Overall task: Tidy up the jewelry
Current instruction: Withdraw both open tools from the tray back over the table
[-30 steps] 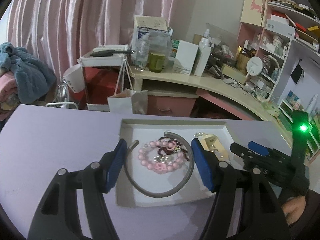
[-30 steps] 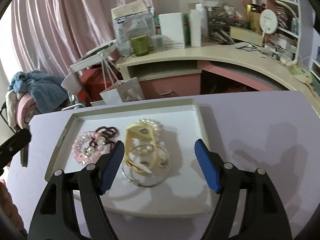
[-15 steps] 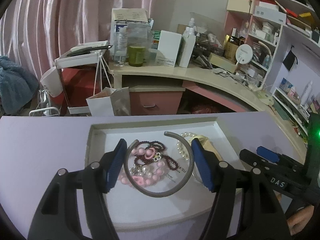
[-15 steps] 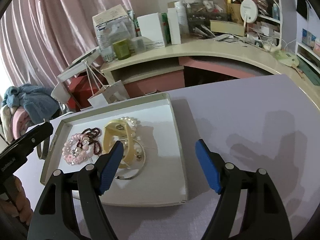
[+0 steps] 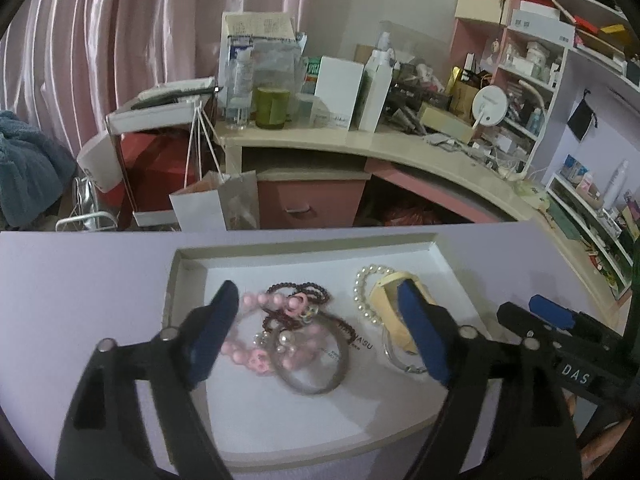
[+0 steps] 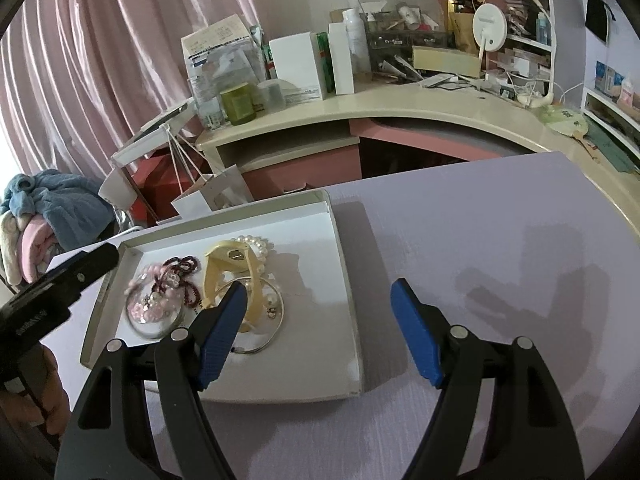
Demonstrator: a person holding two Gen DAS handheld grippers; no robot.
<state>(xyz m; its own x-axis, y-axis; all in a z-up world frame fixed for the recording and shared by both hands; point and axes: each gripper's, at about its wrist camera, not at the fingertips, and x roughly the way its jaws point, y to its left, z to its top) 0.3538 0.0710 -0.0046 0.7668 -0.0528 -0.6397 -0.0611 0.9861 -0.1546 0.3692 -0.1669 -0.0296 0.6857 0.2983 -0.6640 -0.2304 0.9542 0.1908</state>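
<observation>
one grey bangle (image 5: pixel 312 360), lower centre of frame: stiff, light, slippery; you pinch across rim. left gripper (image 5: pixel 320 336) jaws just spread, nothing held.

Soft, dim indoor light is seen throughout. Straight edges are bowed by fisheye distortion, corners are blacked out, and the pink beads (image 5: pixel 256 354) are smeared by motion blur.

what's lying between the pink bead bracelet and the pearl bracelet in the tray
In the left wrist view, the dark red bead strand and the grey ring lie between the pink bracelet and pearl bracelet.
</observation>
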